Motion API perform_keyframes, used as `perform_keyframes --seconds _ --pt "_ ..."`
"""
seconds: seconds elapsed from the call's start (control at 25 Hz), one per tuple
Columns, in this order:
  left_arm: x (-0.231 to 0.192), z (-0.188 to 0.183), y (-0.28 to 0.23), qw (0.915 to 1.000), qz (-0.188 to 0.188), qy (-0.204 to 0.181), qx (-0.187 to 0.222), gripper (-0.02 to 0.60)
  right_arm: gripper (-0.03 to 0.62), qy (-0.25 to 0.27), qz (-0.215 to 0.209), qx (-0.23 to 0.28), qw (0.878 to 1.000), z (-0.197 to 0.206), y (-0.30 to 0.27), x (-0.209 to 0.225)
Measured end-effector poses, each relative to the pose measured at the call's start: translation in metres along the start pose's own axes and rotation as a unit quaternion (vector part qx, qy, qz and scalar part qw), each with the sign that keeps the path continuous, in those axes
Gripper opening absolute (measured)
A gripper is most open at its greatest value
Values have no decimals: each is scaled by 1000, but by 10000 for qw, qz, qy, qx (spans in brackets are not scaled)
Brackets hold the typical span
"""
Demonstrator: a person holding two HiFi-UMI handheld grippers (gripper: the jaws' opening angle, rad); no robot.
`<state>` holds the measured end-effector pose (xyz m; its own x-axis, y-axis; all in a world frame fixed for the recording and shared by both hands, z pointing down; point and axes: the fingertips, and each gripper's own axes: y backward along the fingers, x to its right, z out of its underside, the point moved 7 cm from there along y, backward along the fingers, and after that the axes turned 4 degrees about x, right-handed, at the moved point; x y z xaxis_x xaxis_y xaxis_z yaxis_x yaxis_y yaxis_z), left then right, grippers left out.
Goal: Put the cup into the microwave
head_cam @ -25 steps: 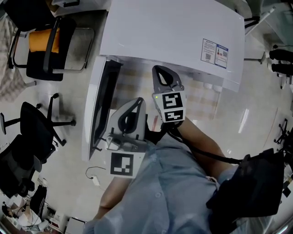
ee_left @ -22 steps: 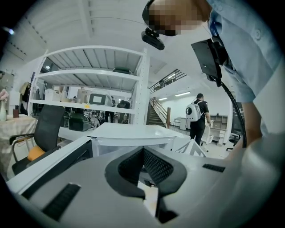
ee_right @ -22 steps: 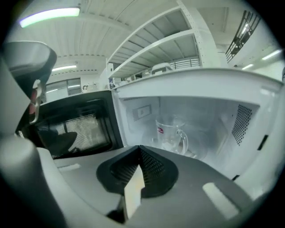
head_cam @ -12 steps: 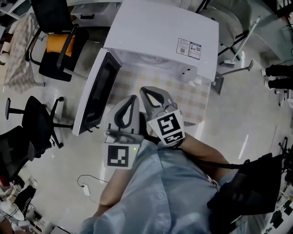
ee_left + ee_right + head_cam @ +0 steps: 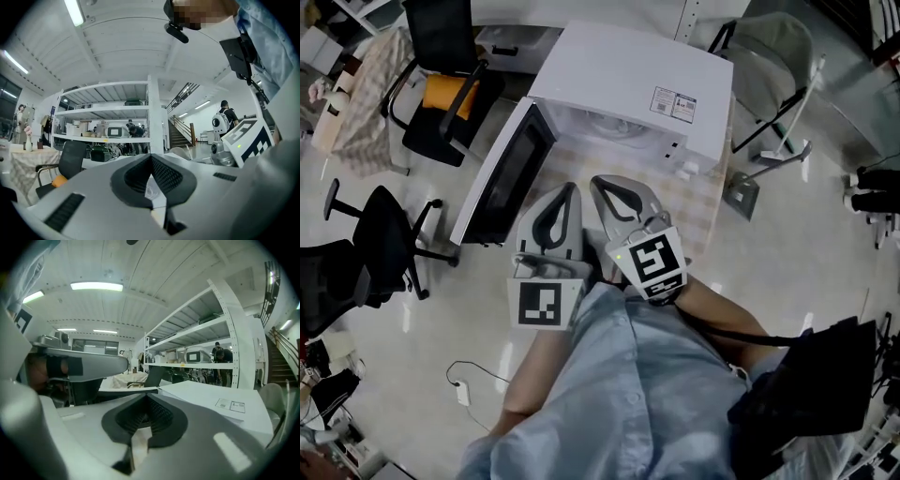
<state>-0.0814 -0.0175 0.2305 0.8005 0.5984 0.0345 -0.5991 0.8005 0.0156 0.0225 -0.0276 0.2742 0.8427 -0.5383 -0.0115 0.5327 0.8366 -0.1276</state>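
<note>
A white microwave (image 5: 628, 66) stands on a table with a checked cloth (image 5: 698, 206), and its door (image 5: 502, 173) hangs open to the left. No cup shows in any view; the oven's inside is mostly hidden under its top. My left gripper (image 5: 565, 187) and right gripper (image 5: 605, 183) are side by side close to my chest, both pointing at the oven's opening and short of it. Each is shut with nothing between the fingers, as the left gripper view (image 5: 151, 157) and right gripper view (image 5: 146, 397) show. The microwave's top (image 5: 220, 404) lies just right of the right gripper.
Black office chairs (image 5: 375, 253) stand on the floor at the left, one with an orange cushion (image 5: 441, 94). A folding chair (image 5: 769, 56) stands to the right of the table. A cable (image 5: 469, 384) lies on the floor. White shelving (image 5: 108, 122) fills the room's back.
Both grippers have pulled back from the microwave's opening toward my chest and risen, ending side by side. The microwave now looks smaller and farther off, and its door stays open.
</note>
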Motion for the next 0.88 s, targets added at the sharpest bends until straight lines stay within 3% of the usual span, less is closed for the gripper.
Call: perform_keyframes --seconds 0.32,0.88 --pt "17 -5 14 9997 -230 -41 36 5 0 58 -273 172 9995 -6 20 -6" --pt "23 -8 11 9993 -356 -116 74 5 0 74 -276 280 9992 -7 28 6"
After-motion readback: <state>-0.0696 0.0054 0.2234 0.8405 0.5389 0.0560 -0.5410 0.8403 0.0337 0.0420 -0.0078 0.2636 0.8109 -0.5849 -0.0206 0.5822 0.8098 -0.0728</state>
